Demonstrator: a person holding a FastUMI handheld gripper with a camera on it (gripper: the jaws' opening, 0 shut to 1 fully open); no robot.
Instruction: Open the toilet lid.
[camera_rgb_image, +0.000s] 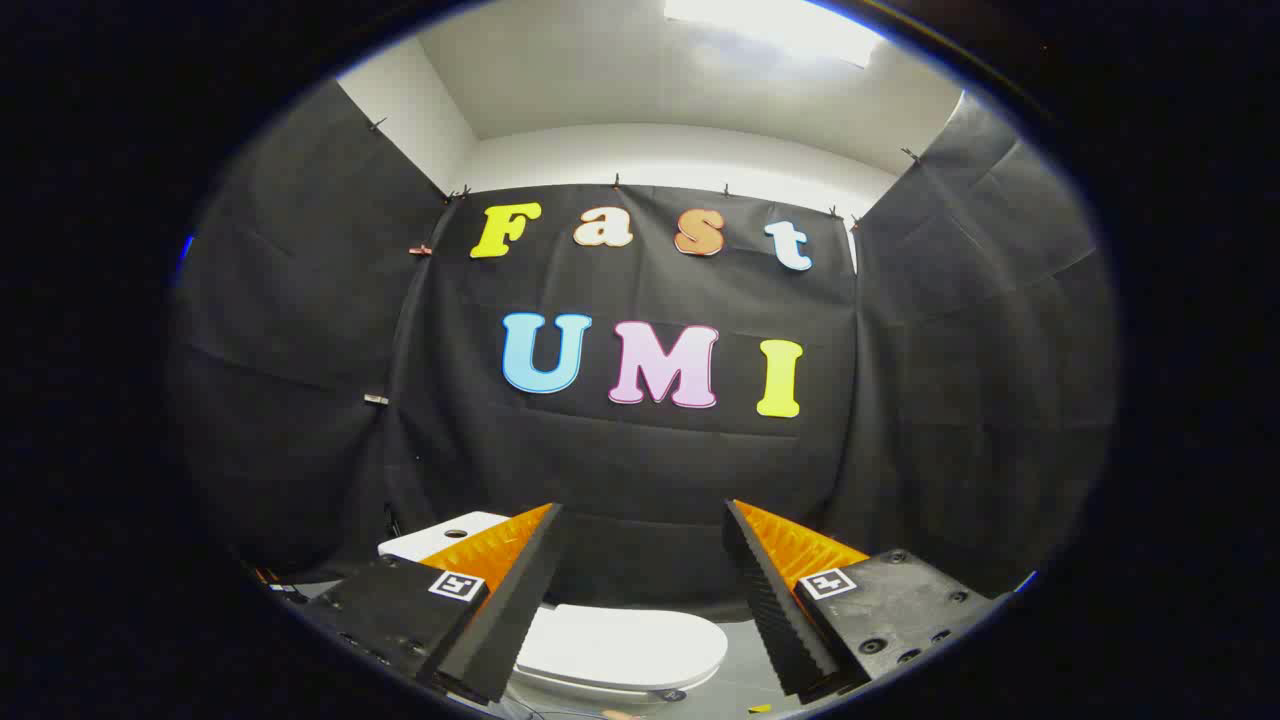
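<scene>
**Lid down, claw wide and empty above it**

The toilet lid (625, 645) lies flat and closed at the bottom centre of the frame, white and glossy, seen between and below the two fingers. Behind it, at lower left, the white tank (440, 535) peeks out from behind the left finger, with a small dark button on its top.

The lid looks like thin moulded plastic: probably light, stiff and hinged at the tank end, so it should swing up with little effort. Its smooth surface may be slippery under the ribbed pads. The best place to take hold would likely be the front rim, the edge farthest from the tank, either pinched or hooked from beneath; that rim sits at the very bottom of the frame and is hard to make out.

The gripper (640, 520) is spread wide, its black-and-orange fingers well apart. Nothing is between them and neither pad touches anything; they hang above the lid, clear of it.
</scene>
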